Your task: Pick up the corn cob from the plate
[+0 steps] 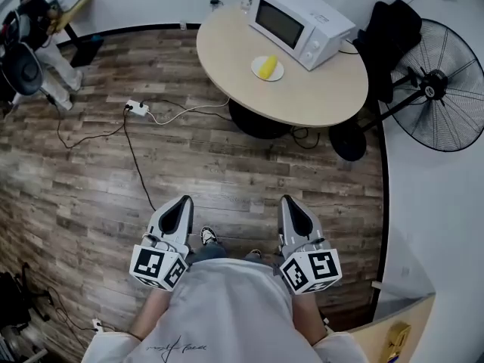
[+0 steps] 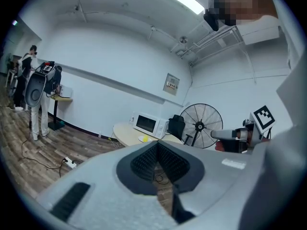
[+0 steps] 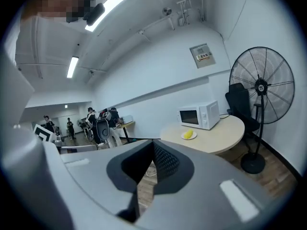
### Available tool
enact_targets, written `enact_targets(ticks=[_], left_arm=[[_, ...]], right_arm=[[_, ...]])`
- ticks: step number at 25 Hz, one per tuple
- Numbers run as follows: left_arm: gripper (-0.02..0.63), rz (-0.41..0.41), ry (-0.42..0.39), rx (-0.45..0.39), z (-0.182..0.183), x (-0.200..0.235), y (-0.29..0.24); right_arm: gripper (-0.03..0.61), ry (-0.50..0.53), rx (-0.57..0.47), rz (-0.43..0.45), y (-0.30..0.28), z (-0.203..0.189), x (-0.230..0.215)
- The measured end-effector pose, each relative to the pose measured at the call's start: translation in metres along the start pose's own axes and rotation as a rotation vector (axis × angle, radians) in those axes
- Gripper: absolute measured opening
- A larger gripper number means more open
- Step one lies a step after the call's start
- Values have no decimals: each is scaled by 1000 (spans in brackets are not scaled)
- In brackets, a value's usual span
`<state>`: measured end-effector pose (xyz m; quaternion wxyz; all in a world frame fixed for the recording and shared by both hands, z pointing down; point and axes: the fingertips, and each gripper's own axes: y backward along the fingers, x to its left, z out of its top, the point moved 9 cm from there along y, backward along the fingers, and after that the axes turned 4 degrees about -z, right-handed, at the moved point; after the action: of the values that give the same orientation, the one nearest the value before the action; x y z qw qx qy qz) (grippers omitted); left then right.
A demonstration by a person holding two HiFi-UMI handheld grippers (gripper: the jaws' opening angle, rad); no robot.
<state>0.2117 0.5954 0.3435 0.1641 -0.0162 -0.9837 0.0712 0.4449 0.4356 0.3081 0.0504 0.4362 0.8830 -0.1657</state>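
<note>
A yellow corn cob (image 1: 266,66) lies on a small white plate (image 1: 277,74) on a round beige table (image 1: 302,93), far ahead of me. The left gripper view shows the corn cob (image 2: 145,138) small in the distance, and in the right gripper view the corn cob (image 3: 188,134) sits in front of the microwave. My left gripper (image 1: 184,202) and right gripper (image 1: 287,201) are held side by side close to my body, over the wood floor, well short of the table. Both point toward the table, shut, with nothing between their jaws.
A white microwave (image 1: 299,23) stands on the table behind the plate. A large black floor fan (image 1: 442,85) and a dark chair (image 1: 389,29) are to the table's right. A power strip (image 1: 138,108) and cables lie on the floor at left. People stand at the far left.
</note>
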Motion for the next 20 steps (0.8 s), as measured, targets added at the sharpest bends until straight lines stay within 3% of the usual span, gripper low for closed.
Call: enact_targets(ticks=[7, 11, 20], left_arm=[[0, -32, 34, -83, 19, 42, 14], [0, -74, 66, -140, 29, 57, 19], [0, -76, 83, -72, 28, 78, 0]], right_arm=[[9, -14, -30, 29, -31, 4, 38], [9, -22, -2, -18, -50, 10, 48], [11, -2, -12, -25, -85, 18, 49]])
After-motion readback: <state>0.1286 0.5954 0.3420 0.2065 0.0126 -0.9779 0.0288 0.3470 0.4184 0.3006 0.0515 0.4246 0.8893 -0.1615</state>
